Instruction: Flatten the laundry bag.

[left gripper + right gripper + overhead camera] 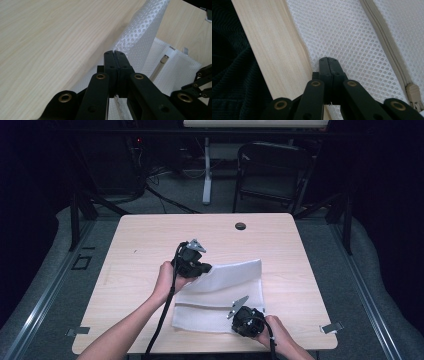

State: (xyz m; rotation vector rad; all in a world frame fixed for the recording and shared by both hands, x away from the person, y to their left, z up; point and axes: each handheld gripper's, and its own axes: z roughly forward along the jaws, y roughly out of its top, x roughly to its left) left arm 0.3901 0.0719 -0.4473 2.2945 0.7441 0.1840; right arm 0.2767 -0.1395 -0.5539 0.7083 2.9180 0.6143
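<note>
- Left: my left gripper sits at the upper-left corner of the white mesh bag, raised off the light wooden table. In the left gripper view its jaws stand pressed together with mesh fabric pinched between them, so I read it as clenched on the bag. The held edge rises from the tabletop as a fold, while the lower layer lies flat.
- Centre: the mesh bag lies on the near-right half of the table, its upper flap lifted towards my left gripper. A beige zipper runs along the bag, and its slider shows at the lower right of the right gripper view. In the left gripper view I see a thin clear tube-like item on the bag; I cannot tell what it is.
- Right: my right gripper rests at the bag's near edge, close to the table's front edge. Its jaws are closed tight with a sliver of mesh between them, grasping the bag near its lower border.
- Background: a dark folding chair stands beyond the table.
</note>
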